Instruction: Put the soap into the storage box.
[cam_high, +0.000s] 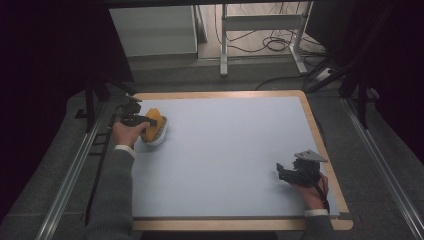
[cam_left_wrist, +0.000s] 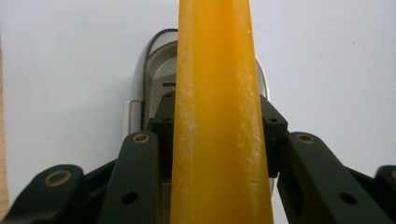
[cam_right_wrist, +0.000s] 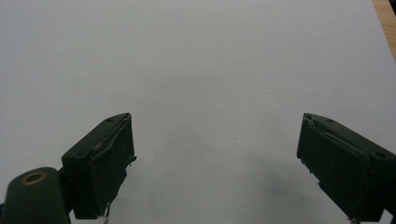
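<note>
A yellow-orange block, like a sponge, (cam_high: 152, 124) stands on edge over a white dish-like holder (cam_high: 159, 137) at the mat's left side. My left gripper (cam_high: 148, 121) is shut on the block; in the left gripper view both black jaws press the sides of the yellow block (cam_left_wrist: 219, 121), and the white holder (cam_left_wrist: 144, 79) lies beneath. At the mat's right front corner my right gripper (cam_high: 281, 171) is held by a hand. Its fingers (cam_right_wrist: 102, 158) stand wide apart over bare mat, with nothing between them.
A pale blue mat (cam_high: 225, 150) covers a wooden board (cam_high: 320, 135) whose edge shows around it. Metal rails (cam_high: 70, 175) run along both sides. A white table frame with cables (cam_high: 260, 30) stands on the floor behind.
</note>
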